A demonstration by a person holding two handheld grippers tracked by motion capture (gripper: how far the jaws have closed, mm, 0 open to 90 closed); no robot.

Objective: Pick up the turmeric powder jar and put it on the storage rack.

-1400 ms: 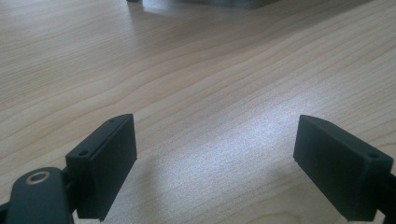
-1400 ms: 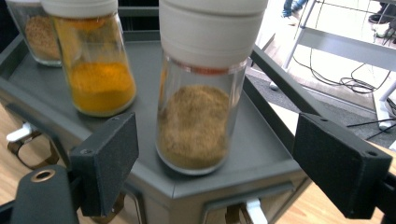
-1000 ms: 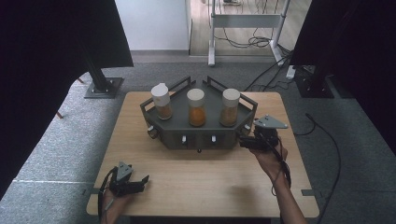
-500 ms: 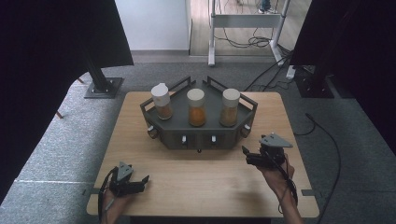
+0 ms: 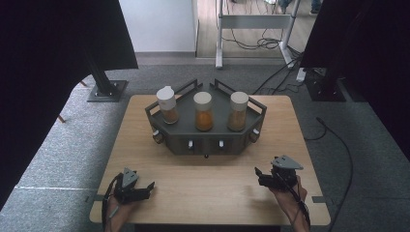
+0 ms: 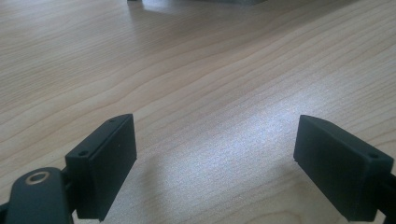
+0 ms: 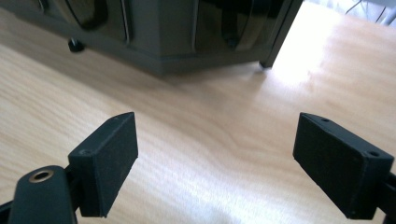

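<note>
A dark grey rack (image 5: 208, 140) stands at the far middle of the wooden table (image 5: 208, 188) and carries three white-lidded jars. The left jar (image 5: 168, 105) holds brown contents, the middle jar (image 5: 203, 112) orange, the right jar (image 5: 238, 112) tan. My left gripper (image 5: 149, 188) lies low near the table's front left corner, jaws pointing right, open with nothing between them (image 6: 215, 140). My right gripper (image 5: 258, 175) sits near the front right, jaws pointing left toward the rack (image 7: 177, 42), open and empty (image 7: 215, 140).
Small knobs (image 5: 190, 144) line the rack's front face. Dark stands and curtains flank the table on the grey floor, with cables (image 5: 333, 140) trailing at the right. Bare wood (image 6: 187, 70) lies between the grippers and the rack.
My right gripper has drawn back from the rack's right front corner toward the table's near edge and sunk lower. The left gripper has stayed put.
</note>
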